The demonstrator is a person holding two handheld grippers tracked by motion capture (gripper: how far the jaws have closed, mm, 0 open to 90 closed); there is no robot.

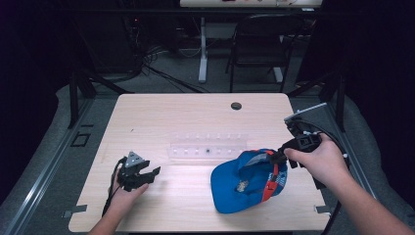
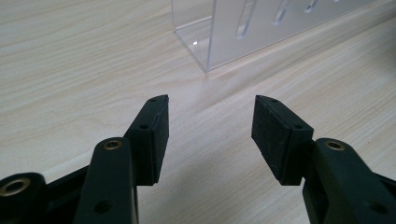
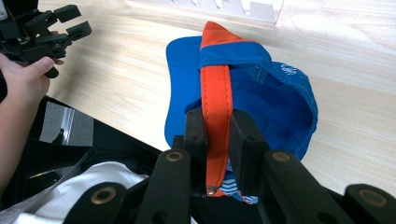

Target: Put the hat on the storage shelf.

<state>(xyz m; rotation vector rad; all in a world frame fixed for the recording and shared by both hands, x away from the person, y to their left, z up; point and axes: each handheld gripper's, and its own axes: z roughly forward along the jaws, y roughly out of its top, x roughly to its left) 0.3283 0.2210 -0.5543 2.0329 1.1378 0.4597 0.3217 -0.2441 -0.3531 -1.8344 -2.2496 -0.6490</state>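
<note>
High view: your right gripper (image 1: 275, 157) clamps the blue cap (image 1: 247, 182) by its orange strap (image 1: 268, 182), near the table's (image 1: 195, 112) right front.
Left gripper view: your left gripper (image 2: 210, 123) gapes, empty, before the clear acrylic rack (image 2: 243, 28).
Right gripper view: strap pinched between pads.

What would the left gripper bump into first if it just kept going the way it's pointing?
Probably the clear plastic rack. The left gripper points along the bare table with open jaws, and the rack's near corner lies just ahead; the gap is hard to judge.

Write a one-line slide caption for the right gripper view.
Right gripper clamps the orange strap of a blue cap above the wooden table.
</note>
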